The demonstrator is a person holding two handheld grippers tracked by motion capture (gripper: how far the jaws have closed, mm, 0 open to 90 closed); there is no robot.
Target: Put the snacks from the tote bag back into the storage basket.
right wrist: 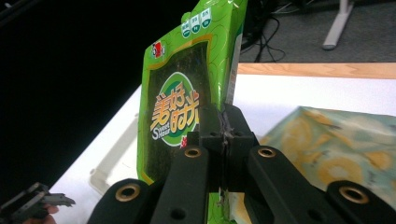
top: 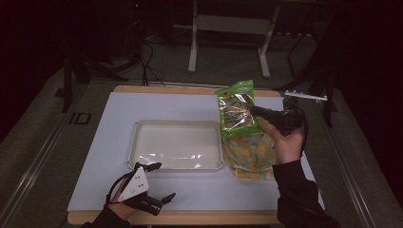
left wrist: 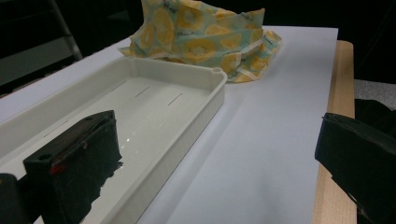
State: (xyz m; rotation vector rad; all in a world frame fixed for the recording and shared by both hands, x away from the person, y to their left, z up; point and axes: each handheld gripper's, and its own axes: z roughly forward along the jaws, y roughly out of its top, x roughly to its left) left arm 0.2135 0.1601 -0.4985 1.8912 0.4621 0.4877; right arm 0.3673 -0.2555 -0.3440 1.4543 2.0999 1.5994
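1. Holding a green packet (top: 236, 110) by its edge, the right gripper (top: 259, 112) has its jaws pressed fully together on it, seen clearly in the right gripper view (right wrist: 225, 135).
2. That packet hangs in the air, long axis roughly upright, above the far end of the yellow bag (top: 249, 154) and just right of the tray (top: 176, 124).
3. Judging by this, the tray lies to the packet's left, so the carry likely goes leftward and down.
4. Resting near the table's (top: 199, 102) front edge, the left gripper (top: 159, 183) has its jaws spread wide and holds nothing; it is nearer the tray.
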